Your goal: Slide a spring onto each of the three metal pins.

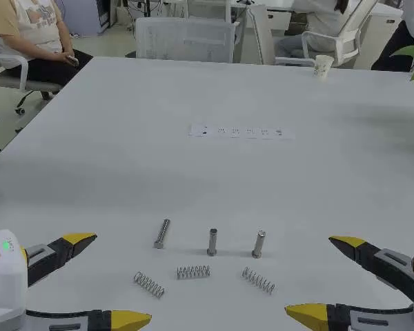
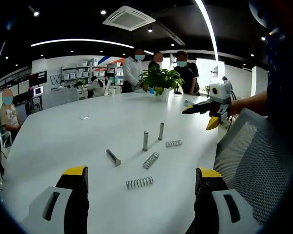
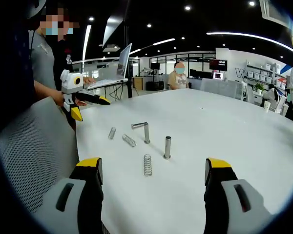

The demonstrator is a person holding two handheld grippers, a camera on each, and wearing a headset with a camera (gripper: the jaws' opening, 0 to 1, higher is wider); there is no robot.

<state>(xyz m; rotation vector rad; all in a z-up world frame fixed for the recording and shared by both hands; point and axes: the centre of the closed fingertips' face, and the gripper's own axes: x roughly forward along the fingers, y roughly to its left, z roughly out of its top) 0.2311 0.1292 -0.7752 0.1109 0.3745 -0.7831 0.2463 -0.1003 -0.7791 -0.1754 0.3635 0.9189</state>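
The left tongs (image 1: 121, 277) hung at the near left and the right tongs (image 1: 309, 276) at the near right, both with yellow-tipped jaws spread wide and nothing between them. They flanked the work, which left the middle of the bench (image 1: 90, 138) open to reach from either side.

Between them, a little farther off, the three pins stood in a row. The left pin (image 1: 162, 234) lay on its side, while the middle pin (image 1: 212, 242) and the right pin (image 1: 259, 244) stood upright. Just nearer than each pin a spring lay flat: the left spring (image 1: 149, 284), the middle spring (image 1: 193, 272) and the right spring (image 1: 258, 280), all clear of the pins and of one another. No spring was on a pin, so the task looked unstarted. The pairing seemed meant to keep each carry short. The upright pins offered free tops, but the fallen one would likely need righting or holding first.

Around the set the bench was bare. A paper strip (image 1: 239, 131) lay well beyond and a paper cup (image 1: 322, 66) stood by the far edge. The near edge ran close under the tongs, so a nudged spring could roll off there.
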